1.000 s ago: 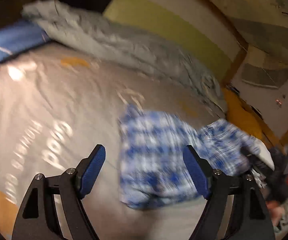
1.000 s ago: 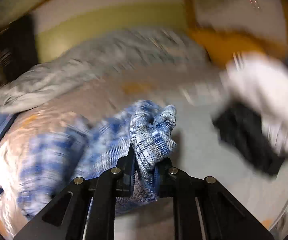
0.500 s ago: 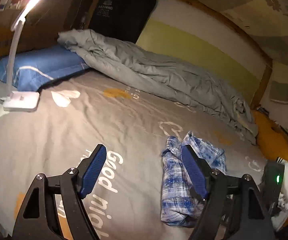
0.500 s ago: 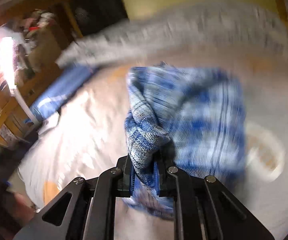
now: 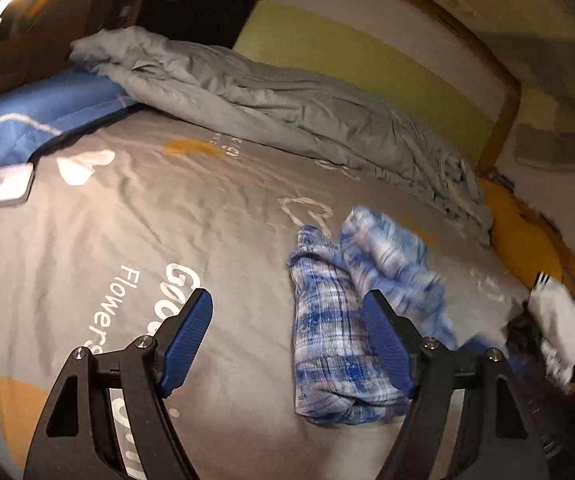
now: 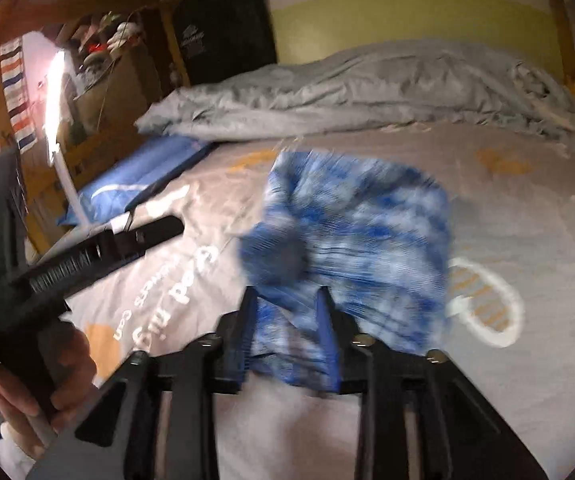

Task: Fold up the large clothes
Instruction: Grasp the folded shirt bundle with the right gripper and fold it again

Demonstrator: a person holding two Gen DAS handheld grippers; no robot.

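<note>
Currently:
- Desk lamp (image 5: 1, 184): on the grey printed bedsheet (image 5: 135, 224), 9 o'clock.
- Blue pillow (image 5: 47, 116) and grey duvet (image 5: 287, 108): 10 to 1 o'clock.
- Left gripper (image 5: 287, 340): jaws apart, empty.
- Blue plaid garment (image 5: 339, 340): bundled on the sheet, 5 o'clock.
- Right gripper (image 6: 287, 332): jaws just opening, garment loose between them.
</note>
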